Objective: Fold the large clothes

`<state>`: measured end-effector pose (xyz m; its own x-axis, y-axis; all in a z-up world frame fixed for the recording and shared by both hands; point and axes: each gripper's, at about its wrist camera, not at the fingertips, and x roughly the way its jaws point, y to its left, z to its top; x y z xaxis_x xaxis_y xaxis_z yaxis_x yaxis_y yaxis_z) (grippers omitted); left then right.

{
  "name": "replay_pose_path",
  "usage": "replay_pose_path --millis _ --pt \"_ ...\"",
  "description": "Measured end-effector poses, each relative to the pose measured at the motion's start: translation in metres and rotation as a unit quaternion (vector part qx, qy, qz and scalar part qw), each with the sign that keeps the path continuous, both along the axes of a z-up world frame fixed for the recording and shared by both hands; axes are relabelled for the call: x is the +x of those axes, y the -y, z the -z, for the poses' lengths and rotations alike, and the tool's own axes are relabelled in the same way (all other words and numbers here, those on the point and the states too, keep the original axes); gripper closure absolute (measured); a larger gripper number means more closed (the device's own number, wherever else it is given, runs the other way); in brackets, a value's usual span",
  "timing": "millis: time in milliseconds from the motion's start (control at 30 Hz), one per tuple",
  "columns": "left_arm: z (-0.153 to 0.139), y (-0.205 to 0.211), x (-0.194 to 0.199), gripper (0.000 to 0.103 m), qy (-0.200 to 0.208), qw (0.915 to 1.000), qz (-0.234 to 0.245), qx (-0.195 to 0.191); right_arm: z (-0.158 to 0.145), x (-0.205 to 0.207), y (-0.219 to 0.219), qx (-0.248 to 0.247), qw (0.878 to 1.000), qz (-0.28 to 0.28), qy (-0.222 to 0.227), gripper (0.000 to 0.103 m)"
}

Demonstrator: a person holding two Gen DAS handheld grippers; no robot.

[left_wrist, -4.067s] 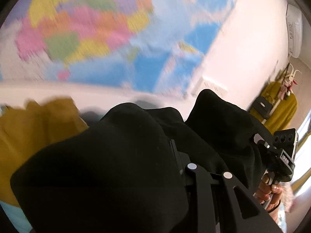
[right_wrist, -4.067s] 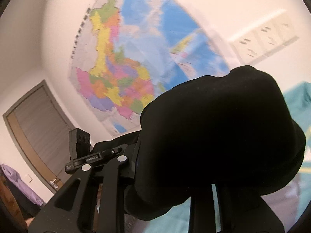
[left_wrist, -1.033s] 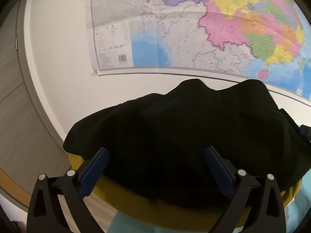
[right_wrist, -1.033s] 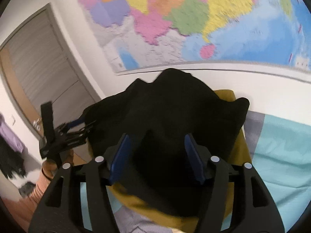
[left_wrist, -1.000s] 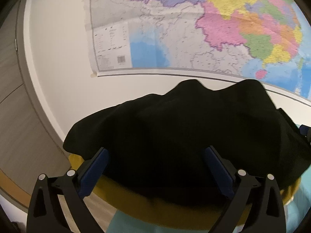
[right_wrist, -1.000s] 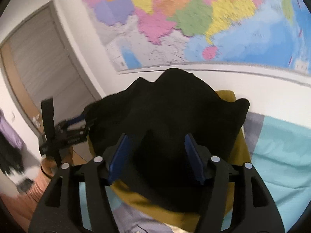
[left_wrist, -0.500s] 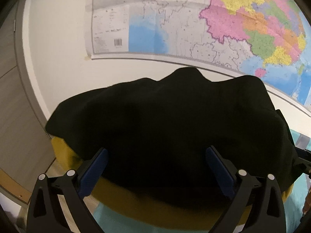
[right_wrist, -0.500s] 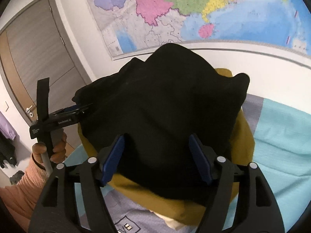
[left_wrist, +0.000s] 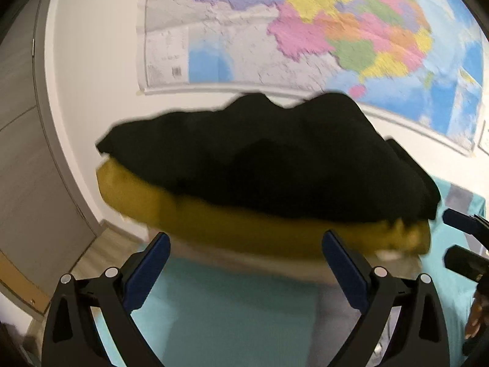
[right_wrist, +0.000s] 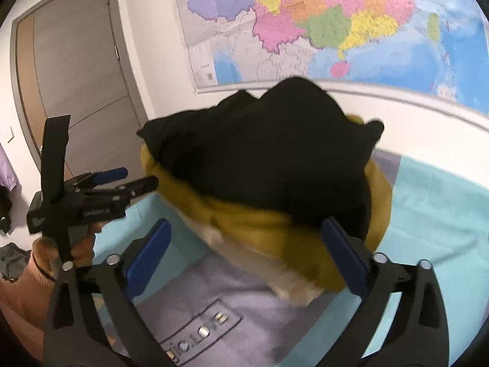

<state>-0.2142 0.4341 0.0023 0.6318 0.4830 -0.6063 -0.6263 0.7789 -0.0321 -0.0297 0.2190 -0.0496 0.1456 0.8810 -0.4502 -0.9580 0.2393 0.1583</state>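
A folded black garment lies on top of a folded mustard-yellow garment at the far edge of the bed; it also shows in the right wrist view, with the yellow one and a cream layer under it. My left gripper is open and empty, just short of the stack. My right gripper is open and empty, its right finger close to the stack's near edge. The left gripper shows in the right wrist view, left of the stack.
The bed has a teal cover and a grey-lilac panel with lettering. A large wall map hangs behind the stack. A grey door stands at the left. Wood floor lies beyond the bed edge.
Both grippers have drawn back from the stack: the black garment no longer sits between the fingers. The stack lies farther ahead on the bed.
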Motion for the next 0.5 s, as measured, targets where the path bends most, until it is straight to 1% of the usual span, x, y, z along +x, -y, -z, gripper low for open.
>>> replay_pose_path --millis 67,167,333,367,500 --pt "0.012 0.016 -0.002 0.007 0.004 0.9998 -0.004 -0.019 0.009 -0.005 0.005 -0.006 1.0 0.004 -0.003 0.006" --pt "0.024 0.033 -0.005 0.007 0.007 0.9996 -0.011 -0.026 0.02 -0.012 0.015 -0.016 1.0 0.017 0.004 0.006" --pt "0.031 0.057 -0.008 0.007 0.003 0.9988 -0.005 -0.049 0.023 -0.024 0.031 -0.01 0.999 0.03 0.021 0.006" --pt "0.031 0.062 -0.01 0.007 0.001 0.9987 -0.005 -0.05 0.022 -0.026 0.035 -0.008 0.999 0.034 0.024 0.006" --pt "0.028 0.077 -0.016 0.007 -0.001 0.9993 -0.018 -0.034 0.021 -0.032 0.048 0.005 0.999 0.033 0.022 0.006"
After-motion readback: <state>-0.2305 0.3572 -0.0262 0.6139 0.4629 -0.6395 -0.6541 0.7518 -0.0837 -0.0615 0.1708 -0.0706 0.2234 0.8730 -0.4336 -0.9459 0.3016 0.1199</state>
